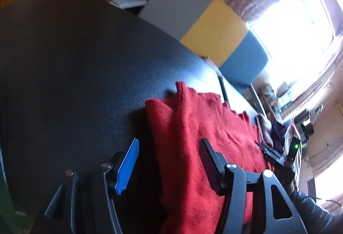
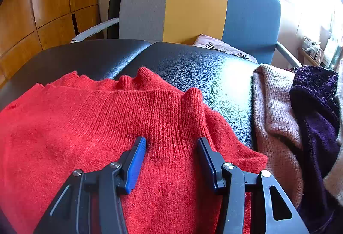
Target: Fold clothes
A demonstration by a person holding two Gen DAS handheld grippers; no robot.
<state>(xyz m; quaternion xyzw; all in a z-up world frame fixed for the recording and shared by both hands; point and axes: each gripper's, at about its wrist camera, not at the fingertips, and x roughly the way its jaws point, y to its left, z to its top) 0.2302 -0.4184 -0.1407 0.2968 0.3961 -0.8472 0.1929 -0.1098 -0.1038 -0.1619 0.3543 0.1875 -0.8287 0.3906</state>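
Red knit sweater (image 2: pixel 107 126) lying flat on black padded table (image 2: pixel 193 66) | left gripper (image 1: pixel 169 148) jaws standing apart over sweater edge, gripping nothing | right gripper (image 2: pixel 171 144) jaws standing apart, straddling ribbed hem, pads not pressing | beige knit (image 2: pixel 274 116) and purple garment (image 2: pixel 317 116) lying beside sweater

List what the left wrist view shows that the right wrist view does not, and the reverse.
Left wrist only: the right gripper with a green light, and a sleeve.
Right wrist only: a beige knit, a purple garment and a pale cushion.
Both: the red sweater, the black table and the striped chair.
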